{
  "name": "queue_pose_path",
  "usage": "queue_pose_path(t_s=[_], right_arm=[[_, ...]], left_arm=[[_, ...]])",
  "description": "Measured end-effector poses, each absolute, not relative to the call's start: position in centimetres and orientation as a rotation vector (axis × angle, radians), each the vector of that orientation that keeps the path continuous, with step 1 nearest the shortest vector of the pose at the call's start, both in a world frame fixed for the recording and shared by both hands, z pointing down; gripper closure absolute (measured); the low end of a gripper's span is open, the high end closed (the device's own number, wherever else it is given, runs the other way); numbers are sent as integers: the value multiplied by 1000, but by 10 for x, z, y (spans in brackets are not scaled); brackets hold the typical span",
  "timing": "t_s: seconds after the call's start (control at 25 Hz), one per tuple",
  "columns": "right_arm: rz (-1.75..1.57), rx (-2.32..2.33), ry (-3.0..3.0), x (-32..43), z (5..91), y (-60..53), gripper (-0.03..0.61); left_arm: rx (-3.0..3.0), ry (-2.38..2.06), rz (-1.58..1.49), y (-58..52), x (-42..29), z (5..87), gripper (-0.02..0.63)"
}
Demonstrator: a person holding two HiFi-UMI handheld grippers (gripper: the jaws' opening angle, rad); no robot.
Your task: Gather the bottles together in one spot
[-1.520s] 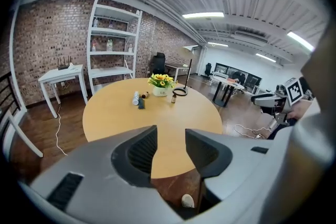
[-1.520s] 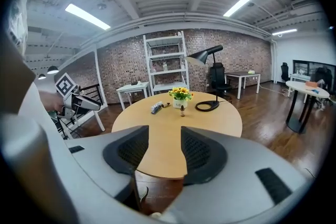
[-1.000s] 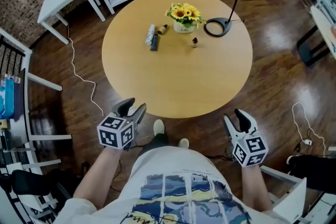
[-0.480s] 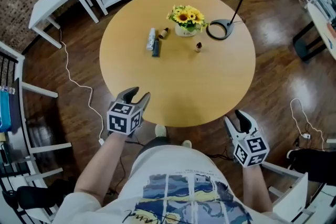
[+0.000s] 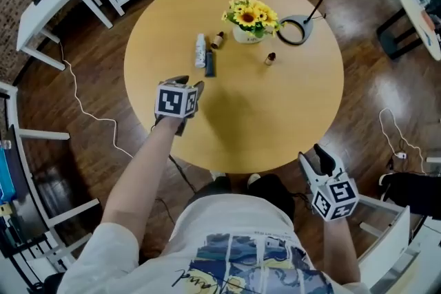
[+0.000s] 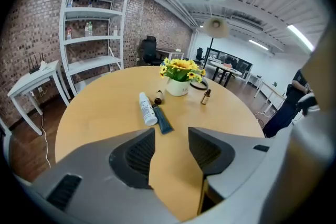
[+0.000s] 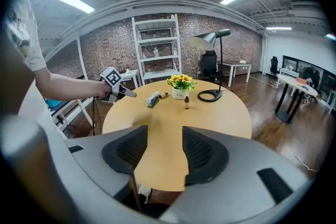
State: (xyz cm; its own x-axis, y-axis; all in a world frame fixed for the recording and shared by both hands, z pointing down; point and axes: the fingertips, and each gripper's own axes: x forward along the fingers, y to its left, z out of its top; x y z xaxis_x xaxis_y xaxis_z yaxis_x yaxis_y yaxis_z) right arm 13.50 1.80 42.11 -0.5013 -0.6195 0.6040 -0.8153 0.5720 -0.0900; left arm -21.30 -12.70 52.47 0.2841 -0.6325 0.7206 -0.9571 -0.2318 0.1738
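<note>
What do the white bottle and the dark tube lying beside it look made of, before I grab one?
White bottle: likely plastic, with an opaque, fairly matte white body and no see-through. Dark tube: probably soft plastic, with a dull blue-black skin and an end that flattens and widens. Neither is certain from here.

White bottle (image 5: 200,50), dark blue tube (image 5: 209,65), yellow sunflowers (image 5: 252,13), light tan table (image 5: 282,113)

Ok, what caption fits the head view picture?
Left tongs, just opening wider and empty, hover over the round table, short of the white bottle.
</note>
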Motion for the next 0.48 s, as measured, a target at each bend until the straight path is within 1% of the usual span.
queue_pose_path(t_s=[0.28, 0.48], right_arm=[[578, 1122, -2242, 116, 443, 1, 339], [541, 1054, -2263, 100, 443, -29, 339]], left_arm=[[1854, -1387, 691, -201, -233, 578, 410], [1780, -1425, 697, -246, -243, 605, 410]])
